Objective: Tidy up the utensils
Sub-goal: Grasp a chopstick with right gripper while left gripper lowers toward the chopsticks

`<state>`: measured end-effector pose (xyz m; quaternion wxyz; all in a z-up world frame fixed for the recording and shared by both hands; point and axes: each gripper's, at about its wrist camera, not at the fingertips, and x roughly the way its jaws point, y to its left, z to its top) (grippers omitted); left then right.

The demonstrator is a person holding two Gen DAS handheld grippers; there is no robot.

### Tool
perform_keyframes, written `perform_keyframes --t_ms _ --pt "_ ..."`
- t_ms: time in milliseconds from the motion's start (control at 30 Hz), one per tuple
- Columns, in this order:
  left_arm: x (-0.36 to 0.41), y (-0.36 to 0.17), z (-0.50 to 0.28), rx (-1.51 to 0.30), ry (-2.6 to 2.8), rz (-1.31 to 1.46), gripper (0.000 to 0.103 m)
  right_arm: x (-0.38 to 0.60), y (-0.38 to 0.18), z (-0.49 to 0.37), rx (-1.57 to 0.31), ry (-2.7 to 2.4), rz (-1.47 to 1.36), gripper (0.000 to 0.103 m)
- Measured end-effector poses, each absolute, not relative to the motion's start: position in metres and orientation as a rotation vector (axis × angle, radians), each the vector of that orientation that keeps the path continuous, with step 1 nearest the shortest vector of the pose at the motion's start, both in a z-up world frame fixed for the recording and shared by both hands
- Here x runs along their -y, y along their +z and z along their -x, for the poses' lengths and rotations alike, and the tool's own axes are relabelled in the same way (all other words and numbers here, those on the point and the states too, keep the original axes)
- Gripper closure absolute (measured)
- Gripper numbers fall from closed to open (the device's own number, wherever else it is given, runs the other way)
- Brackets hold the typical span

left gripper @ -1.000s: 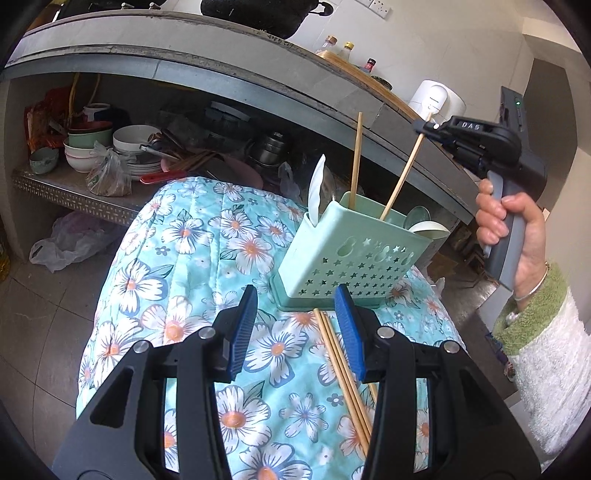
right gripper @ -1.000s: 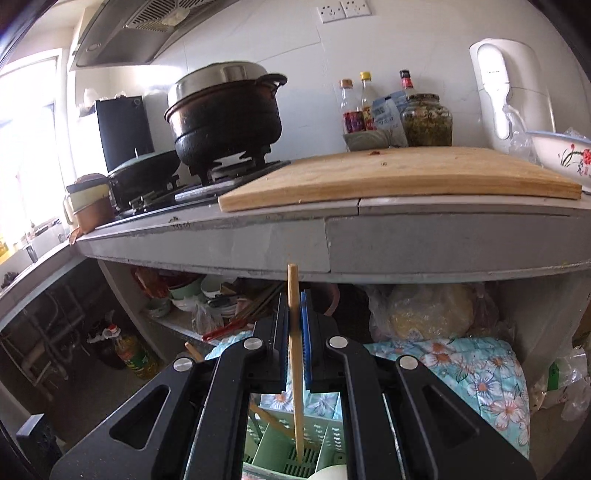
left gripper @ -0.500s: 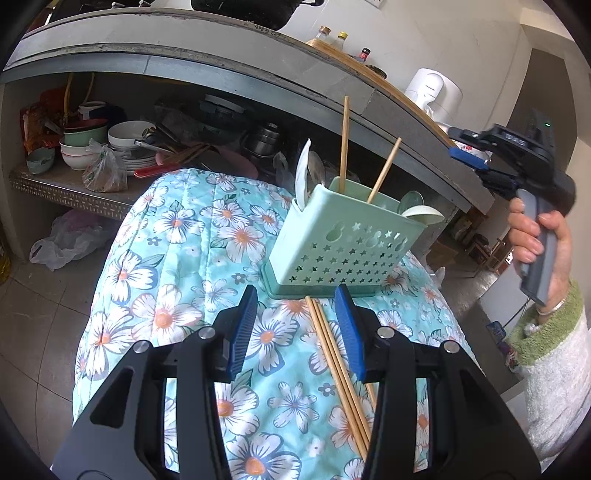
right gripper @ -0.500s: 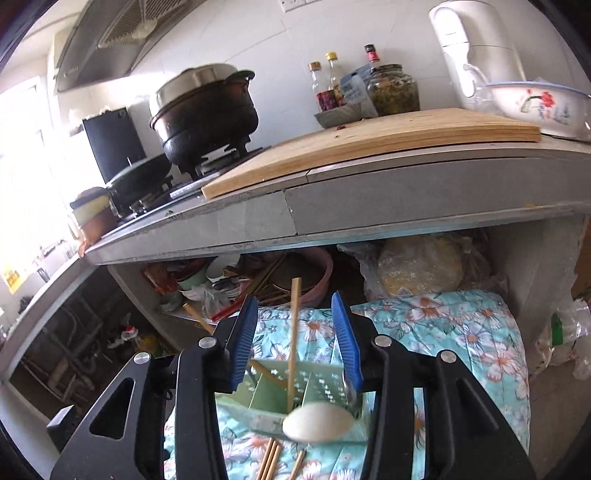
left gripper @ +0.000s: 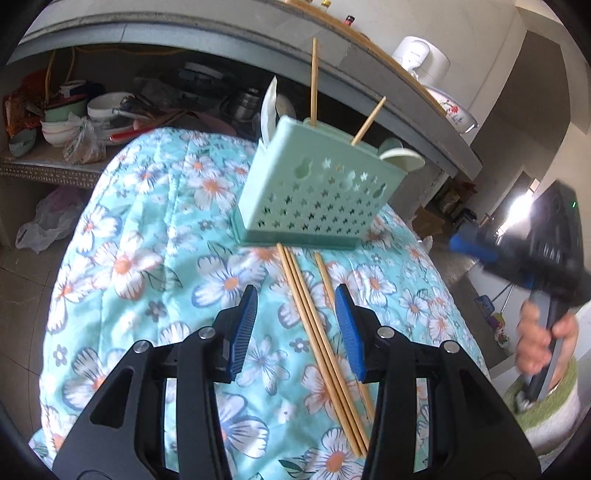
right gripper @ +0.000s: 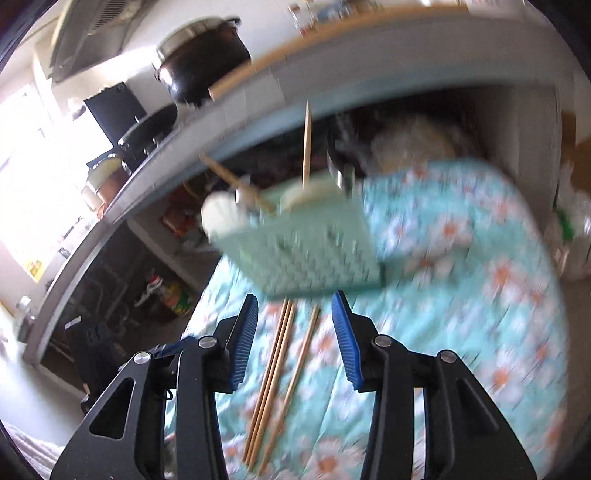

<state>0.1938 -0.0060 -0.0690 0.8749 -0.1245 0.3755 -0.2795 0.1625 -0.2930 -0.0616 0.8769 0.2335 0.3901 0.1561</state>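
Note:
A mint-green perforated utensil holder [left gripper: 314,195] stands on the floral-cloth table [left gripper: 147,258], also in the blurred right wrist view [right gripper: 306,254]. Two chopsticks [left gripper: 314,81] and white spoons [left gripper: 267,110] stand in it. Three loose chopsticks [left gripper: 317,332] lie on the cloth in front of it, also in the right wrist view [right gripper: 280,369]. My left gripper [left gripper: 295,325] is open and empty above them. My right gripper [right gripper: 291,336] is open and empty, hovering over the same chopsticks; it shows at the right of the left wrist view [left gripper: 524,254].
A grey kitchen counter [left gripper: 221,33] runs behind the table, with a shelf of bowls and dishes [left gripper: 92,118] under it. A black pot [right gripper: 207,70] and a cutting board sit on the counter. A plastic bag [left gripper: 48,221] lies on the floor at left.
My right gripper let go of the chopstick, leaving it in the holder, opened, and swung down toward the loose chopsticks. My left gripper moved back and over the loose chopsticks.

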Motion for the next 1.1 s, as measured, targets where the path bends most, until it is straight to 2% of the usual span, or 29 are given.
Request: perform_keyframes --t_ms 167,333,667,1000,1100 --pt "0.014 -0.091 -0.193 -0.856 -0.59 0.244 0.062 0.265 -0.125 -0.16 -0.955 0.36 -0.568 0.066" --pt "0.017 -0.106 -0.193 -0.9 -0.58 0.247 0.062 0.247 -0.159 -0.163 -1.043 0.37 -0.595 0.074" --pt "0.02 -0.106 -0.19 -0.92 -0.6 0.253 0.062 0.241 -0.172 -0.17 -1.053 0.363 -0.606 0.095" --pt "0.034 -0.102 -0.189 -0.921 -0.639 0.24 0.064 0.273 -0.17 -0.16 -1.005 0.308 -0.668 0.097" --pt "0.04 -0.102 -0.188 -0.926 -0.657 0.238 0.068 0.285 -0.171 -0.154 -0.994 0.284 -0.687 0.097"
